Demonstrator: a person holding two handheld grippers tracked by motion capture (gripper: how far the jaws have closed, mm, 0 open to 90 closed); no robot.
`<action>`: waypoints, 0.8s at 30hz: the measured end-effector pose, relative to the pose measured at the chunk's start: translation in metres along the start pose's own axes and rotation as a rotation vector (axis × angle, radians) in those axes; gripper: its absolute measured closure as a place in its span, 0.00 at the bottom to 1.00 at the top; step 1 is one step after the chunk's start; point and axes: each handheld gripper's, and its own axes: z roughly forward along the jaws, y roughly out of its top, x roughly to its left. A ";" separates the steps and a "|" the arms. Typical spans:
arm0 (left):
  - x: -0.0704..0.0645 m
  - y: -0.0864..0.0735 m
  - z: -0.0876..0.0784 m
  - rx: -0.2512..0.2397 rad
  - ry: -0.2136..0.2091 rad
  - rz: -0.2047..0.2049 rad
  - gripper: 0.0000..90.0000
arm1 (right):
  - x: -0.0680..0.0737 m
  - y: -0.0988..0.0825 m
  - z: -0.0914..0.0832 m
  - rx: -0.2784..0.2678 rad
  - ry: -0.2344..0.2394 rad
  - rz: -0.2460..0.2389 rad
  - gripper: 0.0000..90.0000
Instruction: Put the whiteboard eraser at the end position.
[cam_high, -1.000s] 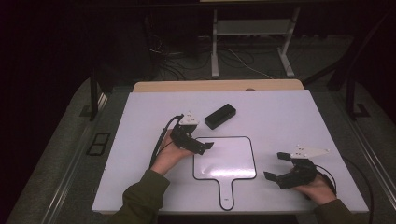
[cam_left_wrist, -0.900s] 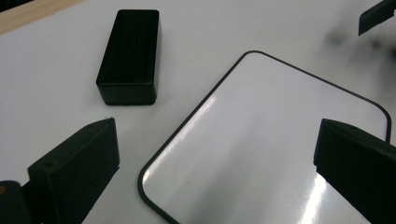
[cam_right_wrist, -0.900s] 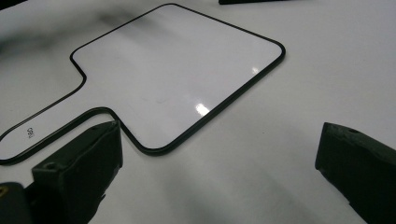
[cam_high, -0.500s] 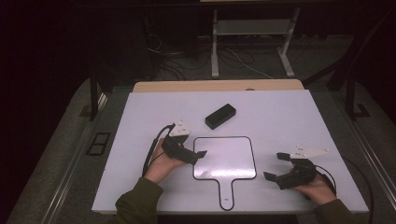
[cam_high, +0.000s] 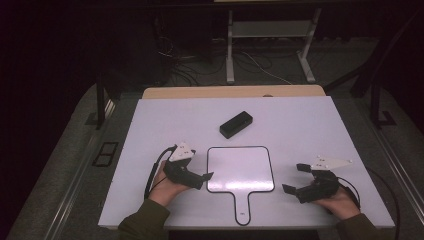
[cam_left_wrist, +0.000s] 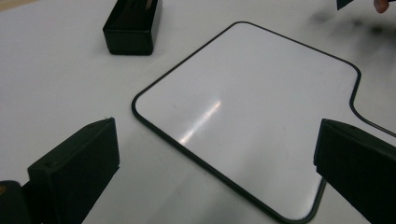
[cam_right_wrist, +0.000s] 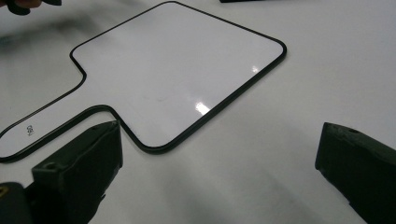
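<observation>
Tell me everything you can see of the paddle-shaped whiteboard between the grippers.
The whiteboard is a flat, glossy white panel with rounded corners and a thin black border, and it looks blank. A narrow handle runs toward the person, with small print near its end. It lies flat on the white table, the black box lying beyond it. The left hand-held gripper hovers open at its left edge; whether they touch is unclear.
</observation>
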 end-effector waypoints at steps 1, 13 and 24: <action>0.000 -0.002 -0.002 0.000 0.003 0.004 0.00 | 0.000 0.000 0.000 0.000 0.000 -0.001 0.00; -0.006 -0.021 -0.018 -0.005 -0.003 -0.020 0.00 | 0.000 0.000 0.000 0.002 -0.005 0.003 0.00; -0.006 -0.030 -0.027 -0.007 -0.001 -0.032 0.00 | 0.001 -0.001 0.000 0.003 -0.009 0.002 0.00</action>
